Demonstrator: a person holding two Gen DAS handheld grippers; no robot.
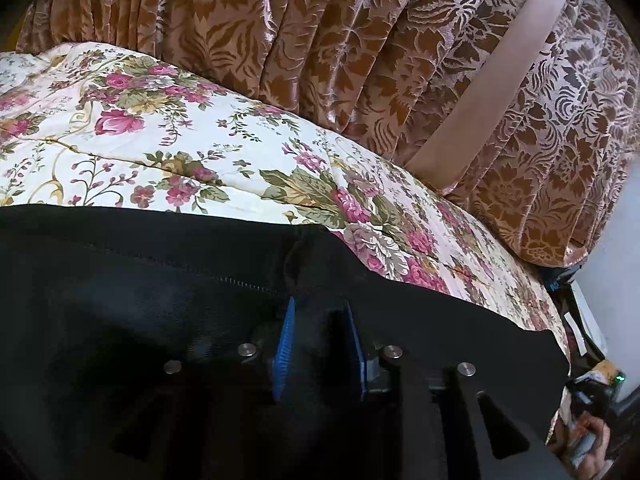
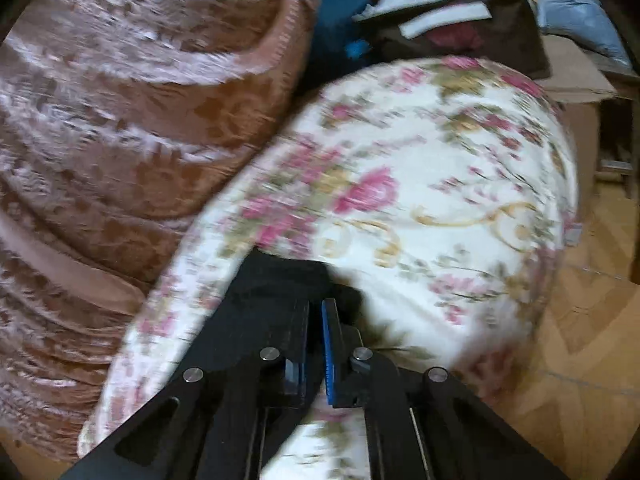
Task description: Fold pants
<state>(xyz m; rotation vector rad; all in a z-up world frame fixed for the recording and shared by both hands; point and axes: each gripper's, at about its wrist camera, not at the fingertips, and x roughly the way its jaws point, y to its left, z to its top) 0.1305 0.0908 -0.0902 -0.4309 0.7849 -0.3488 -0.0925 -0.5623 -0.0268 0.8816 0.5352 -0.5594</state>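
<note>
On my left wrist view the black pants (image 1: 160, 300) fill everything from nine o'clock round to four, spread flat on the floral bedspread (image 1: 180, 132), their stitched hem edge running across the middle. My left gripper (image 1: 318, 320) has its blue pads (image 1: 285, 344) a little apart with a fold of that dark cloth between them; whether they actually press on it I cannot tell. The brown patterned curtain (image 1: 320, 40) hangs at twelve o'clock.

On my right view, which is blurred, the right gripper (image 2: 316, 312) is closed down to a slit on a corner of the black pants (image 2: 280, 280), probably the fabric's edge. Wooden floor (image 2: 580, 340) shows at three to four o'clock.
</note>
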